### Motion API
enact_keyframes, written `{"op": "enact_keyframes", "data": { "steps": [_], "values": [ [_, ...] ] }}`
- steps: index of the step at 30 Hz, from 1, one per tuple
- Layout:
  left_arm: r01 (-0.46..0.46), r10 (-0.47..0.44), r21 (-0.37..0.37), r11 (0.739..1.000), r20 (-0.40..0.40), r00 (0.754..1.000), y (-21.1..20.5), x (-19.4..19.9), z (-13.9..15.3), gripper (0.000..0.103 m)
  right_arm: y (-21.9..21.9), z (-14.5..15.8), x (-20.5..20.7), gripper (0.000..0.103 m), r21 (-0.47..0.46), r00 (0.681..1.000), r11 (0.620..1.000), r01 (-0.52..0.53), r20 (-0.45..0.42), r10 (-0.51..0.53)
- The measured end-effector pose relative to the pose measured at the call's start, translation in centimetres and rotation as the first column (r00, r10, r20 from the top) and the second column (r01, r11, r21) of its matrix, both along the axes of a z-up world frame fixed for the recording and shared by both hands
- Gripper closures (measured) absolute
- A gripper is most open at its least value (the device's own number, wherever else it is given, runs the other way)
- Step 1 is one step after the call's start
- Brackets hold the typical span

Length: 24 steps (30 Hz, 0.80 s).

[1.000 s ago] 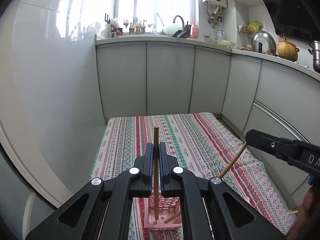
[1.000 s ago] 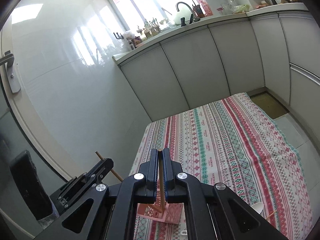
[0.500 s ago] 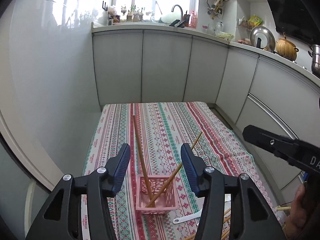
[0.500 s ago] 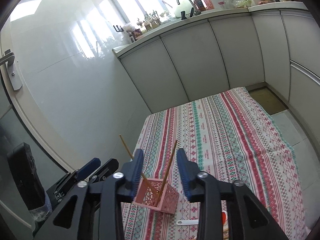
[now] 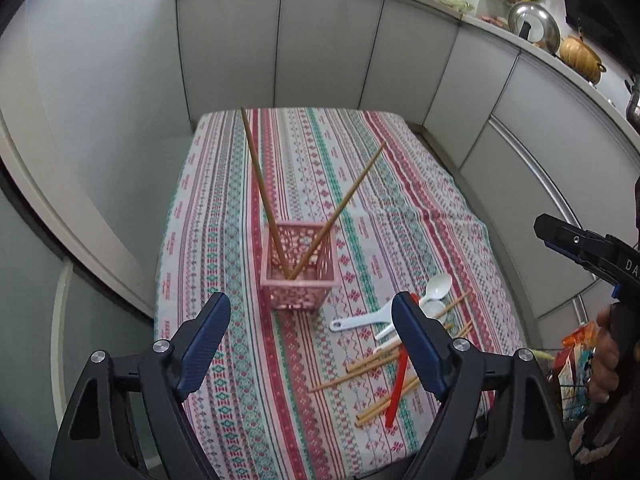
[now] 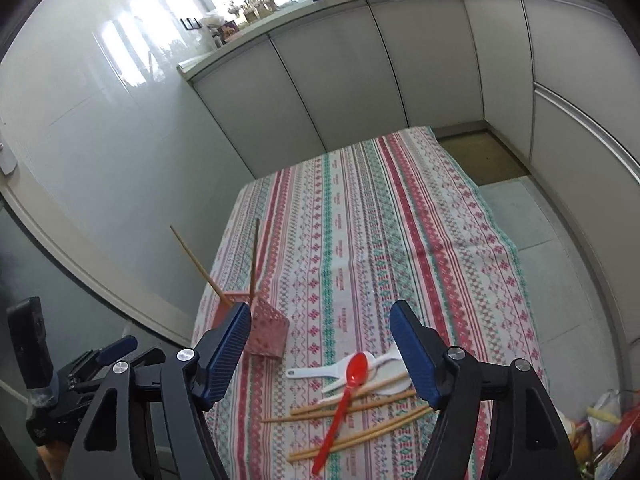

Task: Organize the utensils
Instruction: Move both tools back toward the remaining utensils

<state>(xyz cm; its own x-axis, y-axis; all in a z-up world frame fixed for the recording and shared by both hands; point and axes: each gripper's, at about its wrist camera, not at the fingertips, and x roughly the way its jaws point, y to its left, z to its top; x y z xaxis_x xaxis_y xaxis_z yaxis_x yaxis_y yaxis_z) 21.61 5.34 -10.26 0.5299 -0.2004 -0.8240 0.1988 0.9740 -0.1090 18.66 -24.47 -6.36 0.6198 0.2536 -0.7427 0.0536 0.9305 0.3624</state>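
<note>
A pink mesh basket (image 5: 298, 276) stands on the patterned tablecloth (image 5: 320, 184) with two wooden chopsticks (image 5: 260, 184) leaning out of it; it also shows in the right wrist view (image 6: 266, 330). My left gripper (image 5: 310, 332) is open and empty, raised just in front of the basket. My right gripper (image 6: 322, 346) is open and empty above a pile of loose utensils: a red spoon (image 6: 340, 404), white spoons (image 6: 320, 372) and several chopsticks (image 6: 360, 400). The same pile (image 5: 400, 344) lies right of the basket in the left wrist view.
Grey cabinets (image 5: 320, 48) wrap around the table's far and right sides. The table's left edge runs along a white wall (image 6: 100, 140). Snack bags (image 6: 604, 420) sit off the table's right front corner. The right gripper's body (image 5: 588, 248) shows at the right of the left wrist view.
Both grippers opened and let go of their chopsticks, which now lean in the basket. Both grippers pulled back and up, and the utensil pile came into view.
</note>
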Motion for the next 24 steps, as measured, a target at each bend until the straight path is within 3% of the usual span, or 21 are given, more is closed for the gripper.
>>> {"op": "enact_keyframes", "data": {
  "steps": [5, 11, 18, 24],
  "values": [
    [0.077, -0.075, 0.026, 0.997, -0.069, 0.995, -1.3, -1.4, -2.0, 0.018, -1.9, -3.1, -1.0, 0.026, -0.018, 0.991, 1.000, 0.004, -0.131, -0.007],
    [0.159, -0.149, 0.056, 0.986, -0.146, 0.978, -3.7, -1.9, -4.4, 0.018, -4.8, -7.2, -2.1, 0.025, -0.004, 0.959, 0.998, 0.059, -0.278, -0.057],
    [0.247, -0.229, 0.057, 0.967, -0.219, 0.948, -7.9, -1.7, -7.2, 0.018, -7.7, -8.9, -3.1, 0.025, -0.024, 0.942, 0.994, 0.107, -0.317, -0.109],
    [0.256, -0.238, 0.034, 0.966, -0.271, 0.933, -11.3, -0.3, -9.7, 0.018, -9.4, -10.7, -3.1, 0.025, -0.028, 0.926, 0.992, 0.127, -0.356, -0.128]
  ]
}}
